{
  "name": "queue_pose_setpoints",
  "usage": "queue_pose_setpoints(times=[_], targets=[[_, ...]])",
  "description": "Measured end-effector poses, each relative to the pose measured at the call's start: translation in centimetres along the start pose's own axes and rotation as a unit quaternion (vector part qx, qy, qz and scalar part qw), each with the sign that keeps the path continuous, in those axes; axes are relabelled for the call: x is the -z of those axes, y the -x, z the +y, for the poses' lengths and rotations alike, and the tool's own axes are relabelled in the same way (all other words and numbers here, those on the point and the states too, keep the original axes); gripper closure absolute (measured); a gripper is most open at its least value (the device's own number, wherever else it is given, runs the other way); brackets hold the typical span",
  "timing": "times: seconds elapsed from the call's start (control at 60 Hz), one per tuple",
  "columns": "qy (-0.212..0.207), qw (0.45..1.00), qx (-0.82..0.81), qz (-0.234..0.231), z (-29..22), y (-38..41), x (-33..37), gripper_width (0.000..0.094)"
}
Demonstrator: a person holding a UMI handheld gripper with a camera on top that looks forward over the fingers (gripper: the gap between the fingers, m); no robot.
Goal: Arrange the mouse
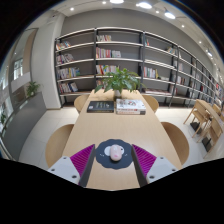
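A small pale pink-white mouse [114, 152] lies on a round dark grey mouse mat [114, 162] on a light wooden table [115, 128]. My gripper [113, 163] is open, its magenta pads [83, 158] standing either side of the mat. The mouse stands between the fingers with a clear gap at each side and rests on the mat. The fingers do not touch it.
Beyond the mouse, two books [101, 106] and a potted green plant [123, 80] sit at the table's far end. Wooden chairs [57, 142] stand round the table. Bookshelves [120, 55] line the back wall. More tables and chairs [205, 115] stand to the right.
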State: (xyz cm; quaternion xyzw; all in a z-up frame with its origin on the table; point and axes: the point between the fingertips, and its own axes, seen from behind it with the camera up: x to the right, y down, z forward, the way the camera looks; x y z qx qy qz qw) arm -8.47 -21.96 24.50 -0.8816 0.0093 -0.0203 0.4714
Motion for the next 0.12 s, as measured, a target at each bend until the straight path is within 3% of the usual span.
queue_pose_setpoints(times=[0.117], targets=[[0.002, 1.000, 0.001, 0.008, 0.70, -0.54, 0.44, 0.0234]])
